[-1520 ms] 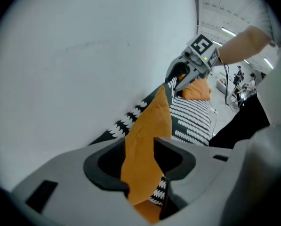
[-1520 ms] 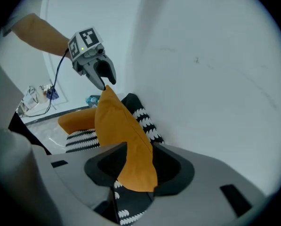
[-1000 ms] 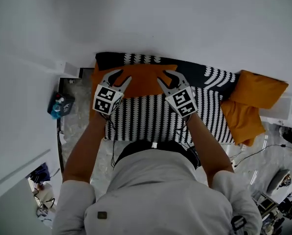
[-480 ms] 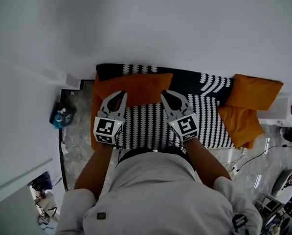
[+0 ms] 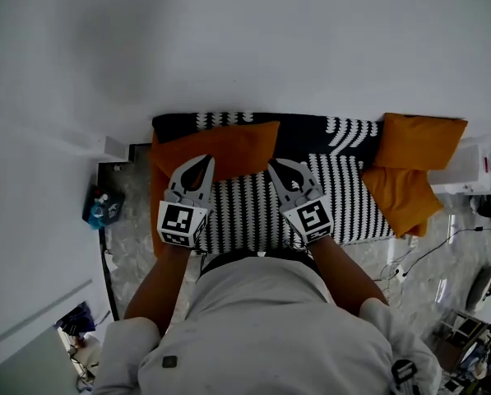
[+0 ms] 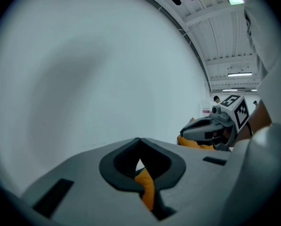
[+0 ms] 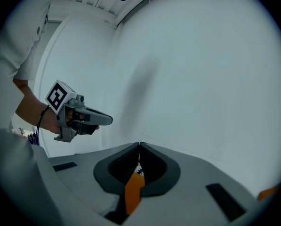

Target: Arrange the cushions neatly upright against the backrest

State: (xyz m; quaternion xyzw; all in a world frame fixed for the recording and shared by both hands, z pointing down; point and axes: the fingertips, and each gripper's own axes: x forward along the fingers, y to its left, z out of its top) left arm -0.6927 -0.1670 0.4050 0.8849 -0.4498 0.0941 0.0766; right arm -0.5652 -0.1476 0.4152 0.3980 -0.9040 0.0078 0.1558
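Now the sofa (image 5: pixel 344 196) fills the middle of the head view, with the cushion (image 5: pixel 220 151) at its upper left, against the backrest (image 5: pixel 311 126). A second ago both tongs stood apart above it. Since then the left tongs (image 5: pixel 201 161) and right tongs (image 5: pixel 276 168) have clamped together on its near edge, pinching orange fabric. This is likely the grip for standing it upright.

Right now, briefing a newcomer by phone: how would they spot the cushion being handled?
Find the black-and-white patterned sofa against the white wall. The orange cushion at its left end is pinched by the left gripper and right gripper; the orange cushions at its right end lie untouched.
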